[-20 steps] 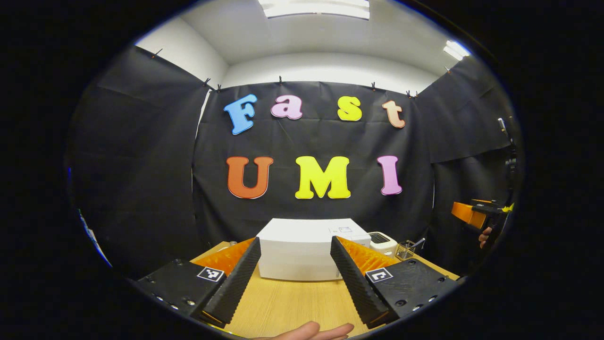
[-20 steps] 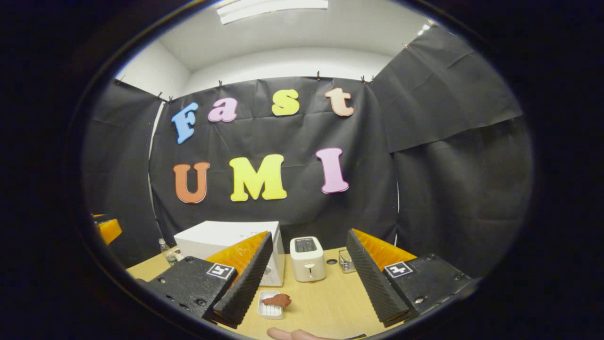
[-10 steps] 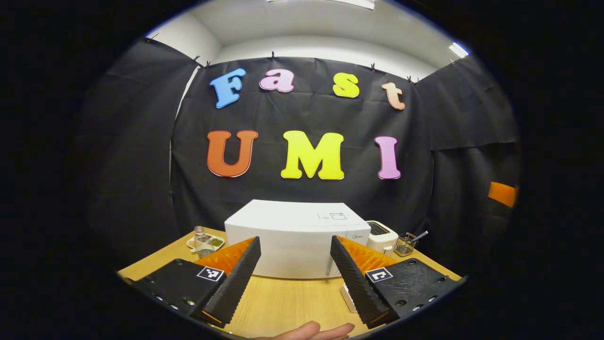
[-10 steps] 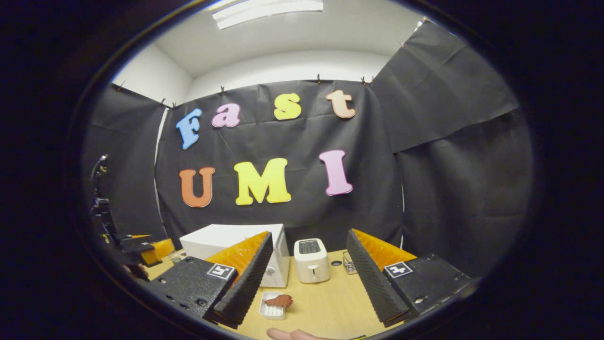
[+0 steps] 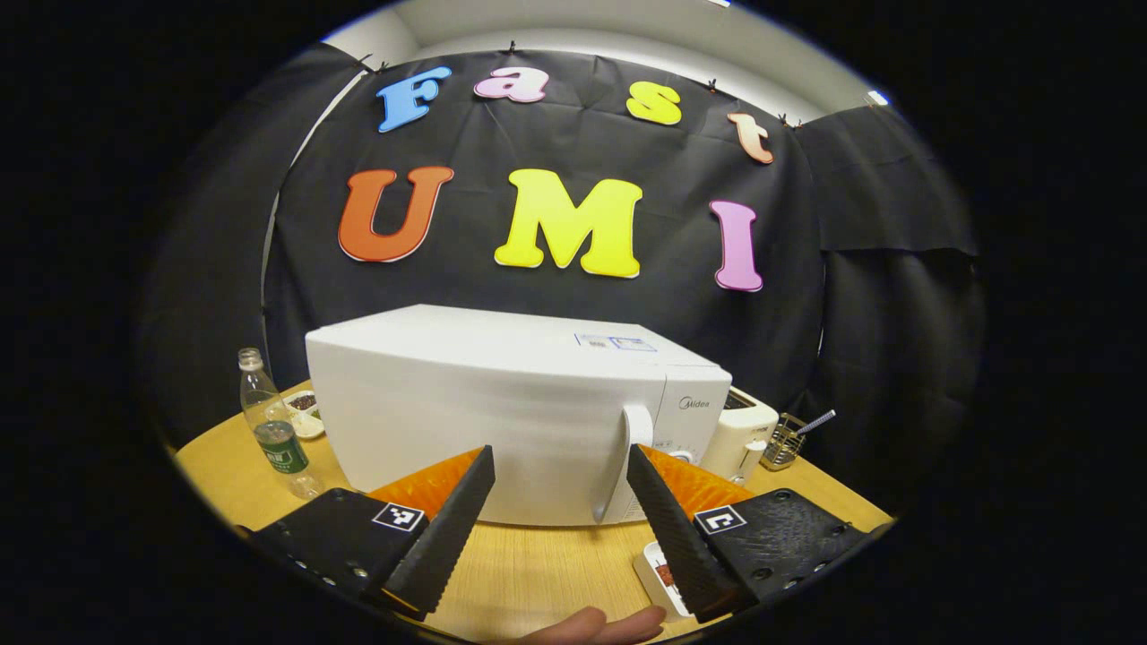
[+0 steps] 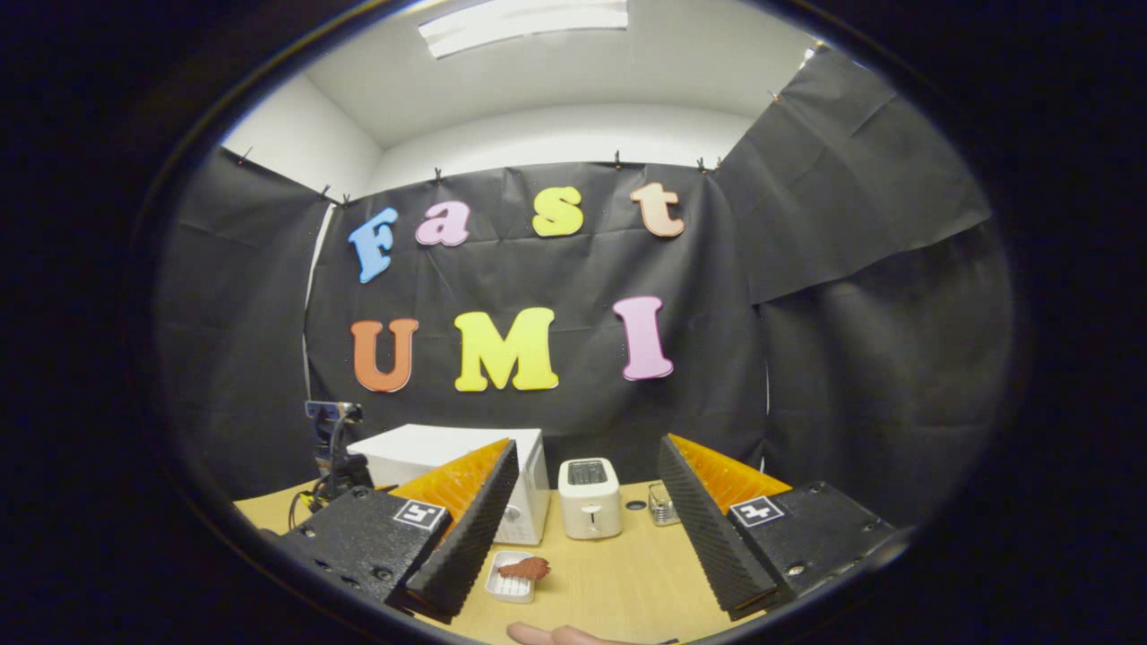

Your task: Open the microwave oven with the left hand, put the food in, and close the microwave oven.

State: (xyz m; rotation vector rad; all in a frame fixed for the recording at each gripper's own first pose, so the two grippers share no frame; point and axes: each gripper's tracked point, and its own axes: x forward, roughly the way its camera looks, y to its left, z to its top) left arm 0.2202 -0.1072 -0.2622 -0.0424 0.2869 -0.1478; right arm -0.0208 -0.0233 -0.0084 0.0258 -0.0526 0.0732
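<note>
Your left gripper point(image 5: 557, 502) hangs spread, empty, before the closed microwave point(image 5: 502, 412), near its handle point(image 5: 627, 457); your right gripper point(image 6: 587, 528), also spread, hovers above the food point(image 6: 525, 568) on its dish point(image 6: 511, 587)

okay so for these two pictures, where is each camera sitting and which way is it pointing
Left gripper view: rides on the left claw, close to the microwave, facing its closed door and handle; its own open fingers and a fingertip show below.
Right gripper view: rides on the right claw, farther back, facing the toaster and the food tray; open fingers show below.
Shared: microwave, toaster, food tray, wooden table.
</note>
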